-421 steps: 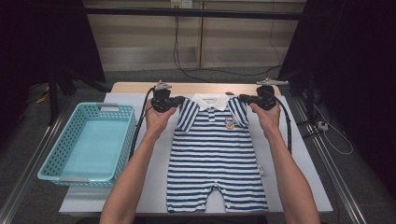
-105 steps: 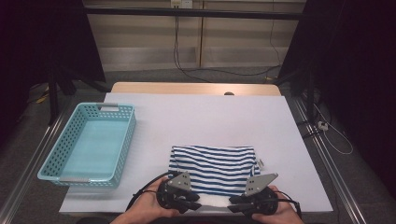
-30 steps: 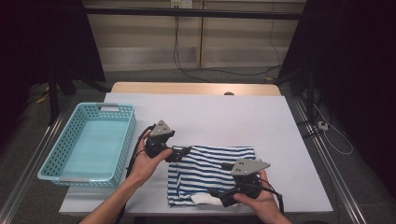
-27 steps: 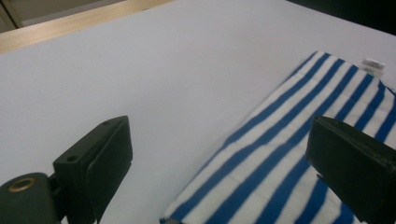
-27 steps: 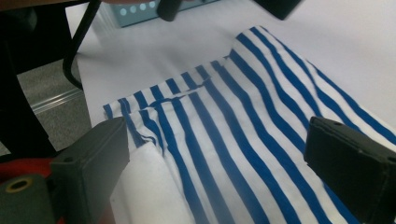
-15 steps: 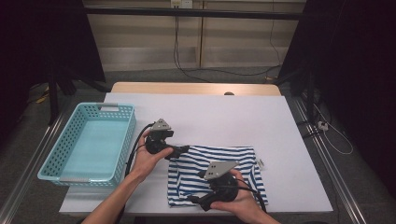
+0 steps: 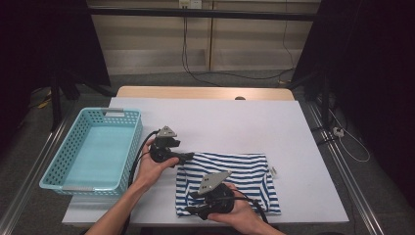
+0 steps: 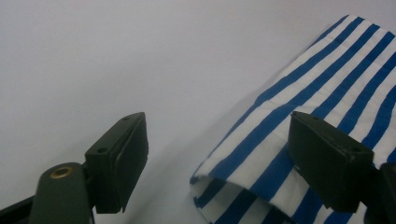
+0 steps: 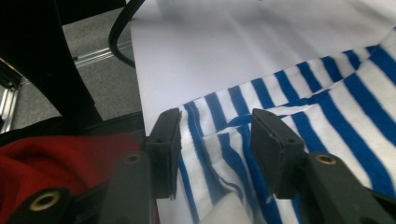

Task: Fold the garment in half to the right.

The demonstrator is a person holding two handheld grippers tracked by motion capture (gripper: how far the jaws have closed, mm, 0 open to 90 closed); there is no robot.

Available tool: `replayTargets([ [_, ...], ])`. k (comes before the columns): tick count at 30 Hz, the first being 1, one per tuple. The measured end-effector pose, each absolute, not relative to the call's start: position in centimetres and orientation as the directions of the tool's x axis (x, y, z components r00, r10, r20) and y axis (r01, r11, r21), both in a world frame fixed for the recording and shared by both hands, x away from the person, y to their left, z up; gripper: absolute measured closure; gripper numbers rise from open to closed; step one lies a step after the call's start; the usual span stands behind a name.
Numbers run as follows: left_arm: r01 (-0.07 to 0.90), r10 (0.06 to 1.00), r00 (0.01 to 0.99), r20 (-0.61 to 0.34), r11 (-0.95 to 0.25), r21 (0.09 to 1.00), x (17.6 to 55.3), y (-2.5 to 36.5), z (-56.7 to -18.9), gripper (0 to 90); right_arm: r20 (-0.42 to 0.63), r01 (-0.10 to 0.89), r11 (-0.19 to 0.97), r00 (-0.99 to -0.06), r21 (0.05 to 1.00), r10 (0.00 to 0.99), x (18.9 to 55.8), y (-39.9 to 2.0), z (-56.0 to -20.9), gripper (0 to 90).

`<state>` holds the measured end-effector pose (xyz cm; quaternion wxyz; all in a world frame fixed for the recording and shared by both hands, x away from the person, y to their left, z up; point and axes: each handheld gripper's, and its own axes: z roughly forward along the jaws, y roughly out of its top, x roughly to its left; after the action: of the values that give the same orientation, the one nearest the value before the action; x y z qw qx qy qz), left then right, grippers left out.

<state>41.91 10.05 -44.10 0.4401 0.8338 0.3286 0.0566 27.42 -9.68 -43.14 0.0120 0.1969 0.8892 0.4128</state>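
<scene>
Both claws are closing in on the folded striped romper [image 7: 230, 183] since a second ago.
Left claw [image 7: 188, 156] and right claw [image 7: 193, 210] are standing apart, jaws narrowing around the left edge's corners; gathering every layer matters.

Blue-and-white striped soft cloth garment [image 7: 244, 174], matt knit. Turquoise perforated plastic basket [image 7: 73, 183], slight sheen. White smooth matt tabletop [image 7: 235, 127]. Black matt plastic jaws.

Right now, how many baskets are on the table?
1: a light blue basket at the table's left edge, left of the striped garment and the left gripper. No other is visible.
</scene>
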Motion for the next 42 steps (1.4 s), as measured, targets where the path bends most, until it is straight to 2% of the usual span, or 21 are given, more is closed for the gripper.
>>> replayTargets([
  [1, 0.501, 0.591, 0.783, -0.194, -0.417, 0.758, 41.9, 10.1, -44.1, 28.9, 0.133, 0.334, 0.585, -0.924, 0.739, 0.359, 27.5, -9.6, -43.3, 57.4],
  [3, 0.509, 0.592, 0.781, -0.198, -0.421, 0.751, 41.9, 10.1, -44.2, 29.9, 0.126, 0.328, 0.593, -0.926, 0.735, 0.355, 27.6, -9.3, -43.4, 60.3],
  [5, 0.511, 0.597, 0.779, -0.193, -0.427, 0.746, 41.8, 10.1, -44.4, 36.1, 0.106, 0.314, 0.609, -0.930, 0.728, 0.353, 27.7, -9.0, -43.6, 62.8],
  [6, 0.518, 0.597, 0.777, -0.197, -0.431, 0.738, 41.9, 10.1, -44.4, 36.1, 0.103, 0.316, 0.613, -0.928, 0.724, 0.357, 27.8, -8.9, -43.8, 63.7],
  [7, 0.521, 0.568, 0.790, -0.232, -0.422, 0.742, 42.1, 10.1, -44.7, 36.9, 0.103, 0.311, 0.617, -0.932, 0.723, 0.349, 27.8, -8.8, -43.9, 64.1],
  [8, 0.511, 0.592, 0.783, -0.190, -0.439, 0.739, 42.0, 10.1, -44.8, 39.4, 0.117, 0.322, 0.621, -0.930, 0.715, 0.349, 27.8, -8.7, -44.1, 64.8],
  [10, 0.516, 0.602, 0.778, -0.180, -0.448, 0.730, 41.9, 10.0, -45.0, 42.4, 0.106, 0.316, 0.626, -0.931, 0.713, 0.349, 27.8, -8.7, -44.4, 65.9],
  [15, 0.526, 0.600, 0.780, -0.178, -0.474, 0.707, 42.0, 9.9, -45.4, 58.1, 0.095, 0.314, 0.633, -0.930, 0.708, 0.356, 27.8, -8.5, -44.6, 69.7],
  [17, 0.515, 0.611, 0.778, -0.146, -0.487, 0.705, 41.9, 9.9, -45.3, 63.8, 0.085, 0.312, 0.637, -0.929, 0.705, 0.361, 27.7, -8.5, -44.6, 72.0],
  [19, 0.505, 0.612, 0.780, -0.127, -0.497, 0.705, 41.9, 9.9, -45.3, 69.1, 0.058, 0.290, 0.652, -0.934, 0.700, 0.353, 27.8, -8.5, -44.6, 78.5],
  [21, 0.506, 0.585, 0.796, -0.155, -0.502, 0.702, 42.0, 9.9, -45.3, 80.6, 0.046, 0.290, 0.654, -0.931, 0.699, 0.363, 27.8, -8.5, -44.6, 81.8],
  [22, 0.489, 0.582, 0.803, -0.129, -0.519, 0.701, 41.9, 9.7, -45.3, 83.7, 0.045, 0.290, 0.653, -0.930, 0.700, 0.365, 27.7, -8.5, -44.6, 82.7],
  [26, 0.482, 0.589, 0.801, -0.112, -0.522, 0.704, 41.9, 9.5, -45.2, 85.6, 0.044, 0.284, 0.649, -0.932, 0.706, 0.360, 27.7, -8.5, -44.6, 84.5],
  [28, 0.506, 0.610, 0.781, -0.132, -0.494, 0.707, 42.0, 9.5, -45.3, 85.8, 0.073, 0.315, 0.627, -0.922, 0.713, 0.381, 27.5, -8.3, -44.5, 84.7],
  [29, 0.511, 0.584, 0.793, -0.174, -0.483, 0.711, 42.2, 9.6, -45.4, 85.8, 0.080, 0.320, 0.619, -0.921, 0.717, 0.382, 27.5, -8.2, -44.4, 84.8],
  [34, 0.521, 0.586, 0.788, -0.188, -0.472, 0.712, 42.3, 9.7, -45.4, 85.9, 0.097, 0.306, 0.612, -0.931, 0.730, 0.351, 27.3, -8.2, -44.1, 84.9],
  [35, 0.527, 0.610, 0.774, -0.169, -0.473, 0.706, 42.2, 9.6, -45.3, 85.9, 0.096, 0.305, 0.613, -0.932, 0.729, 0.350, 27.2, -8.2, -44.1, 84.9],
  [36, 0.525, 0.588, 0.785, -0.194, -0.468, 0.711, 42.3, 9.7, -45.4, 85.9, 0.092, 0.294, 0.614, -0.936, 0.732, 0.339, 27.2, -8.2, -44.1, 84.9],
  [38, 0.533, 0.619, 0.765, -0.177, -0.455, 0.713, 42.2, 9.8, -45.2, 85.8, 0.103, 0.311, 0.620, -0.932, 0.720, 0.348, 27.1, -8.1, -44.2, 84.7],
  [42, 0.533, 0.616, 0.765, -0.185, -0.446, 0.718, 42.3, 10.0, -45.1, 85.8, 0.109, 0.319, 0.628, -0.930, 0.710, 0.350, 27.0, -7.9, -44.7, 84.2],
])
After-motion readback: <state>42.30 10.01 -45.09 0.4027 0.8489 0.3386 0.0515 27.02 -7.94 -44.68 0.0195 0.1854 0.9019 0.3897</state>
